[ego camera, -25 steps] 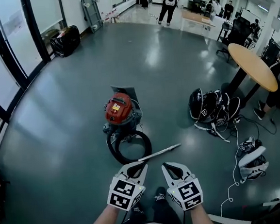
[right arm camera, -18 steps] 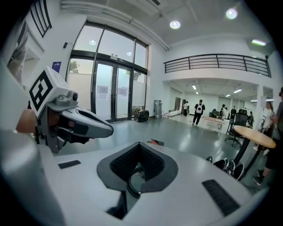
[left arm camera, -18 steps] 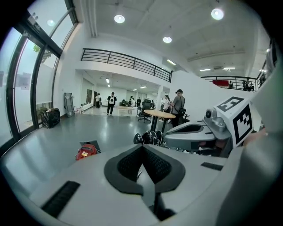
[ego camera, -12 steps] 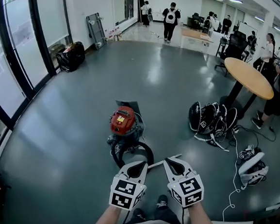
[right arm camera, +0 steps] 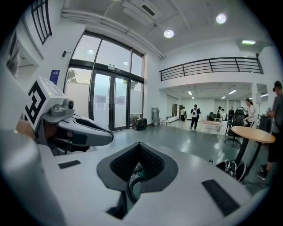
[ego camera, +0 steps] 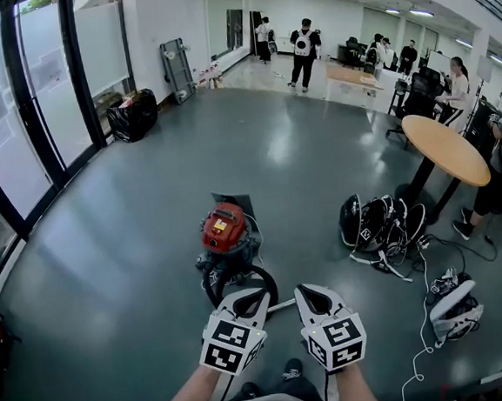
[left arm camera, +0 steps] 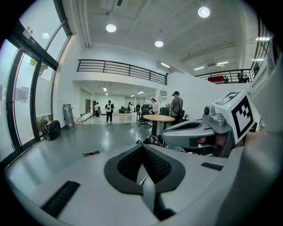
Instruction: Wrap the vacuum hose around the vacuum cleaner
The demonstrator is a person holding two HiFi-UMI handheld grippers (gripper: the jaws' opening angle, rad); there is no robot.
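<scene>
Raising the left gripper (ego camera: pixel 245 302) and right gripper (ego camera: pixel 313 299) since a second ago, both pressed together, pinching nothing. Leaving the hose (ego camera: pixel 267 281) looped on the floor (ego camera: pixel 109 277) beside the vacuum cleaner (ego camera: pixel 225 228); wrapping seemingly not begun.

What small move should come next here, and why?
Probably lower the left gripper toward the hose and open its jaws: both it and the right gripper are shut and empty, and the hose lies looped on the floor, not around the vacuum cleaner.
</scene>
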